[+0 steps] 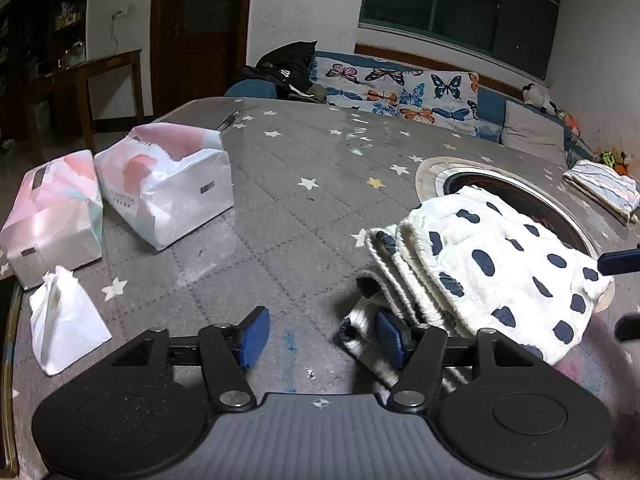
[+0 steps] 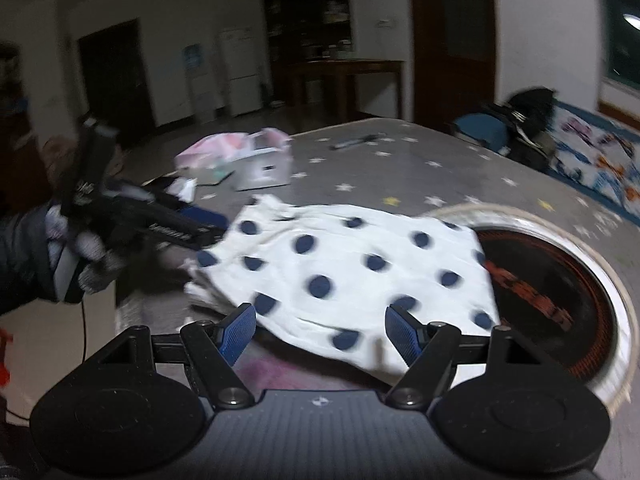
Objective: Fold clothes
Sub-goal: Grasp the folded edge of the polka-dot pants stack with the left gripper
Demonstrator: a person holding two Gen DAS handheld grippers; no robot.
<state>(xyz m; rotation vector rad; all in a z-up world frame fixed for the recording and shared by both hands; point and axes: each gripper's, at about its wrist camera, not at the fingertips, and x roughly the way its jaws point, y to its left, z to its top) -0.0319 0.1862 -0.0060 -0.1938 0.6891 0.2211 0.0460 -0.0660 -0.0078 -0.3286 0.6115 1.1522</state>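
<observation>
Left wrist view has the left gripper (image 1: 320,334) spread wide, holding nothing, right by the spotted cloth (image 1: 492,268). That cloth already looks folded into layers and sits near the table's (image 1: 280,184) right edge, partly over the round burner (image 1: 532,204). Right gripper (image 2: 320,332) is wide too, empty, over the cloth's near edge. Striped cloth (image 1: 604,190) lies folded at the far right corner. Probably just tidying left. Tissue packs (image 1: 168,184) at the left edge, one torn open.

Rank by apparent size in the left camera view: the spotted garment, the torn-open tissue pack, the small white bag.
1. Spotted garment, largest.
2. Torn-open tissue pack.
3. Small white bag, smallest.
The bag lies nearer the camera than the pack, yet looks smaller.
</observation>
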